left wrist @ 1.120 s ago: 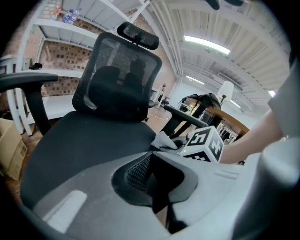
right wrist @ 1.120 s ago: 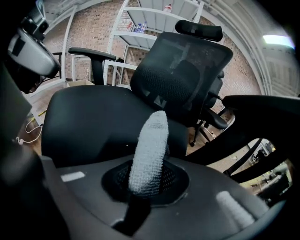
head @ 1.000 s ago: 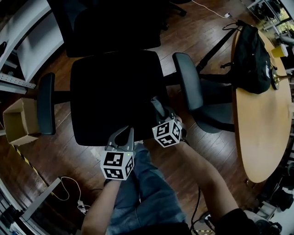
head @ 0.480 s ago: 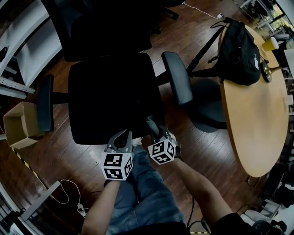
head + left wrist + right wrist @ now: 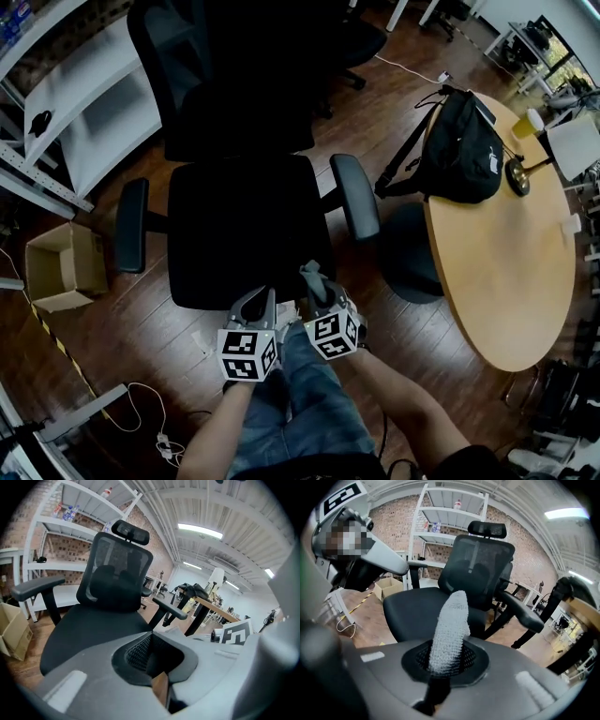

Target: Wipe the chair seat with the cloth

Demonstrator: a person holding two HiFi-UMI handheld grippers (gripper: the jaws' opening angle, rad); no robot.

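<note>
The right hand-held gripper [image 5: 312, 279] is clamped on a grey mesh cloth [image 5: 450, 620], which stands up between its jaws. It sits just off the front edge of the black office chair seat [image 5: 248, 230], not touching it. The left hand-held gripper [image 5: 257, 298] has its jaws together on nothing. With no contact (the seat shows no marks either way), the wiping seems left to do.

This looks like an open-plan office with a workshop feel. A black mesh office chair [image 5: 248, 230] with armrests and a headrest stands on a dark plank floor [image 5: 159, 328], with another swivel chair [image 5: 234, 84] behind it. A round wooden table [image 5: 511, 281] carries a black bag [image 5: 459, 150] at the edge nearest the chairs. White shelving [image 5: 103, 103] lines a bare brick wall [image 5: 389, 522], a cardboard box [image 5: 61, 272] sits nearby, and tube lights [image 5: 199, 530] run under an exposed ceiling.
</note>
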